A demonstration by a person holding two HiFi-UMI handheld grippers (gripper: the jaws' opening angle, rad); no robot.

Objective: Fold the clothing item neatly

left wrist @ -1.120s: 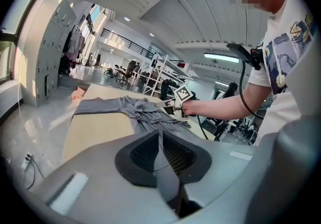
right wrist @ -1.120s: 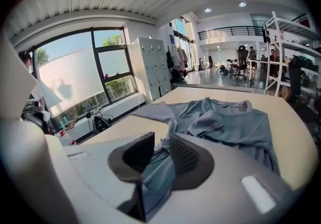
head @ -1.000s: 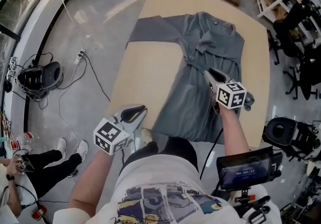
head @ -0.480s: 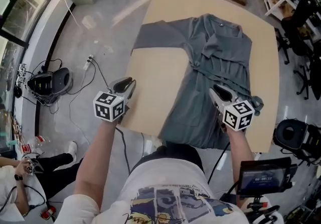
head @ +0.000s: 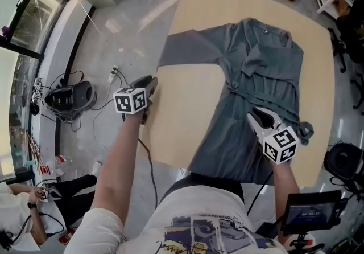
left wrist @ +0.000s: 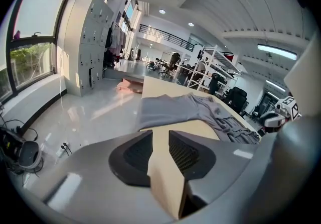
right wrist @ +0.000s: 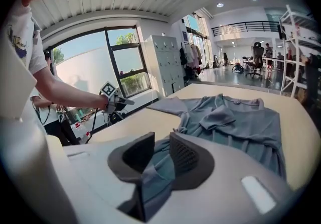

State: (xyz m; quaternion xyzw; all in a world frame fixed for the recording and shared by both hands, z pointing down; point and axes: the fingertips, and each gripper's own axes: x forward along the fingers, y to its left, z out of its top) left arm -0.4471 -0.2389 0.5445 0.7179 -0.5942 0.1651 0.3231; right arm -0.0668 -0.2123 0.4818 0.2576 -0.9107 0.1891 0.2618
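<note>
Fingers just opened, empty, on left gripper [head: 151, 81]; right gripper [head: 257, 113] clamps near hem of garment [head: 267, 65] (far-left sleeve [head: 190, 50] likely wants grasping next).

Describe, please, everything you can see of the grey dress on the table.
The grey dress is matte cloth with short sleeves, a collar and a waist tie. It lies wrinkled along the beige table, hem towards the person. One sleeve spreads to the table's left edge; the other is folded over the chest. The right gripper pinches a fold near the hem.
</note>
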